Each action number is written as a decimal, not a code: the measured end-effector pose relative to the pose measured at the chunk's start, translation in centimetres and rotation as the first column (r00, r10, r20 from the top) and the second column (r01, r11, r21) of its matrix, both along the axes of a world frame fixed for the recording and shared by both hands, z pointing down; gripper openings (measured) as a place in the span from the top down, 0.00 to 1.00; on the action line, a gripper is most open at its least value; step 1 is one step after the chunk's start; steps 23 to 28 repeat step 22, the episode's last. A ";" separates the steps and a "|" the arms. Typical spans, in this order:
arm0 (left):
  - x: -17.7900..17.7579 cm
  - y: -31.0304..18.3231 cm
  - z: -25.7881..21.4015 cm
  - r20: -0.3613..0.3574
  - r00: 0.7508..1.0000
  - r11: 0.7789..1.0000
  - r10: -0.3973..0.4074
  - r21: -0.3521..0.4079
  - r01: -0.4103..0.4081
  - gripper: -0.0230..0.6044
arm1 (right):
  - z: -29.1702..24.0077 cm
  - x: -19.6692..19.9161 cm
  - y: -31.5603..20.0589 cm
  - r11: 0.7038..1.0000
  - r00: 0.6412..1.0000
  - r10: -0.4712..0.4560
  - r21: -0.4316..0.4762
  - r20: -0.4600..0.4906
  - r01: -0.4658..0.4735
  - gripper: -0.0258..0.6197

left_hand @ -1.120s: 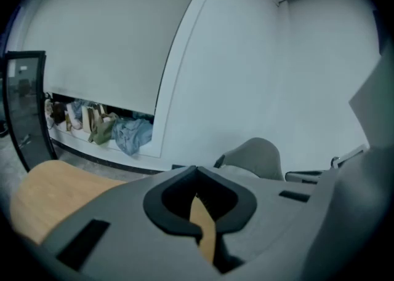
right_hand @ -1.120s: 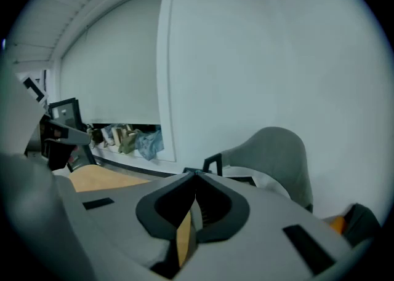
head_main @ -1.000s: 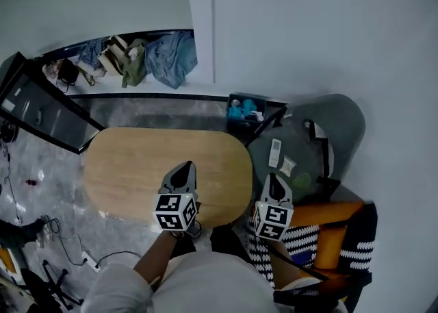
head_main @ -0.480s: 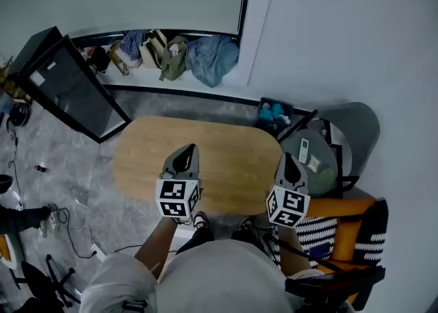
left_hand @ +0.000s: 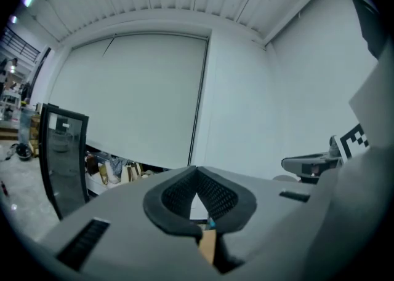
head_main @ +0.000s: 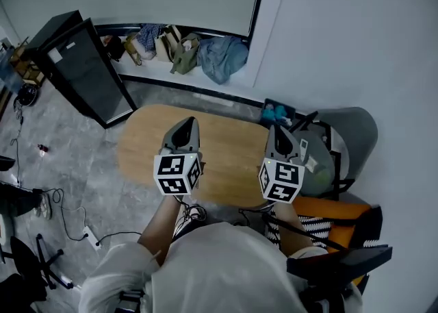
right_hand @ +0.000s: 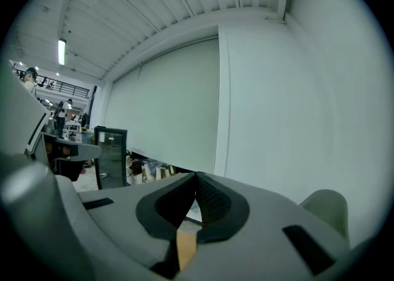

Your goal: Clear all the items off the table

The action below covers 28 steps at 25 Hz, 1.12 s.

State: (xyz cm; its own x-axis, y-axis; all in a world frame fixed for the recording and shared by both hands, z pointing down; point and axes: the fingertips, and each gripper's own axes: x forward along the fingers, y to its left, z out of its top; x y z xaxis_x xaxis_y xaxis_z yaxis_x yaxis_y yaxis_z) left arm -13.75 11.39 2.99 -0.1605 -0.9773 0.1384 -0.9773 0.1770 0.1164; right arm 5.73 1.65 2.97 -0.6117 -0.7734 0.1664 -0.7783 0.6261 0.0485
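Observation:
The oval wooden table (head_main: 226,161) shows a bare top in the head view, with nothing standing on it. My left gripper (head_main: 185,124) is held above the table's left half, its jaws closed tip to tip with nothing between them. My right gripper (head_main: 276,131) hangs over the table's right end, also shut and empty. Both marker cubes face the head camera. In the left gripper view the left gripper (left_hand: 197,170) points almost level at a pale wall. The right gripper (right_hand: 197,176) in its own view points at the same wall.
A grey chair (head_main: 352,133) with small items on its seat stands right of the table, and a blue crate (head_main: 277,111) lies behind it. A black cabinet (head_main: 82,65) stands at the back left. Bags and clothes (head_main: 185,48) lie along the wall. Cables (head_main: 68,222) trail on the floor.
Both grippers have risen and moved farther over the table, staying shut. The head view has swung, so the cabinet and the wall show more.

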 end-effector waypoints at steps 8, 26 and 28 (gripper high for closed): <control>1.5 1.1 1.3 -0.027 0.999 0.999 -0.021 -0.040 0.020 0.95 | 1.7 1.5 0.6 0.998 1.000 -0.016 -0.056 -0.009 0.015 0.92; 2.2 2.0 1.7 -0.013 1.000 0.999 -0.015 -0.040 0.014 0.95 | 2.6 1.2 1.8 0.998 0.999 -0.036 -0.060 -0.016 0.035 0.92; 2.2 2.0 1.7 -0.013 1.000 0.999 -0.015 -0.040 0.014 0.95 | 2.6 1.2 1.8 0.998 0.999 -0.036 -0.060 -0.016 0.035 0.92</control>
